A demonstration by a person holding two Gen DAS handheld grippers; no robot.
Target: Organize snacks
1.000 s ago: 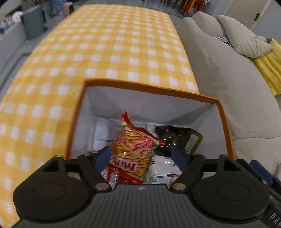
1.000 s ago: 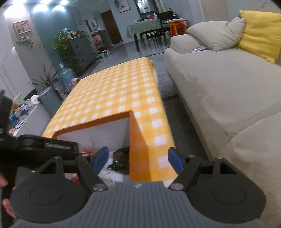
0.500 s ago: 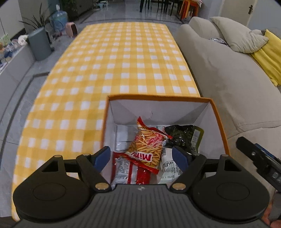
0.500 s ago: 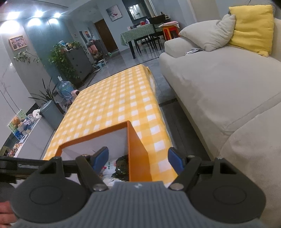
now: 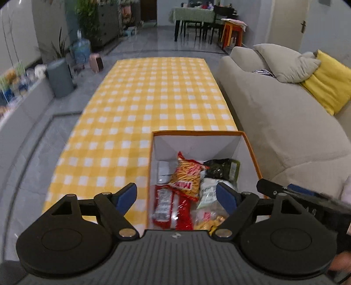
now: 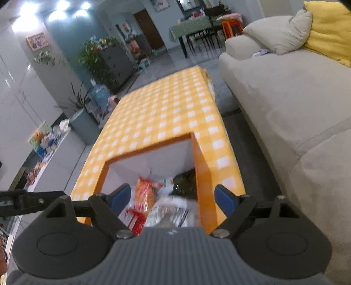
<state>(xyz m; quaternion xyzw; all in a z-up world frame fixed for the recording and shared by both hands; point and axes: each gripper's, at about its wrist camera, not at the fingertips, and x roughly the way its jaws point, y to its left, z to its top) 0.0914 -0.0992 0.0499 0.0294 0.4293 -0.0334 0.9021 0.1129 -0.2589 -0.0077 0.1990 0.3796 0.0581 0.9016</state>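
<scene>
While both grippers hang above the orange-rimmed box [image 5: 252, 151], I see nothing between either pair of fingers. Left gripper [image 5: 176, 196]: jaws wide and opening, blue pads clear of everything, the snacks lying below and beyond them inside the box. Right gripper [image 6: 172, 198]: jaws also spread and opening, nothing gripped, same box seen under it, blurred.

Box contents from the left wrist view: a pretzel-stick bag [image 5: 187, 176] in the middle, tilted, lying on top of the others; a red packet [image 5: 173, 207] nearer me; a dark green packet [image 5: 219, 170] toward the far right corner; a white packet [image 5: 208, 193] just beside the right pad; a clear bag of yellowish snacks [image 5: 208, 219] at the near right. White inner walls on the box.

Box sits at the near right corner of a table with a yellow-and-white checked cloth [image 5: 153, 98]. Beige sofa [image 5: 274, 114] just right of the table, with a grey cushion [image 5: 285, 62] and a yellow cushion [image 5: 326, 85]. Grey bin [image 5: 59, 77] and plants on the left, dining table [image 5: 193, 15] at the back.
</scene>
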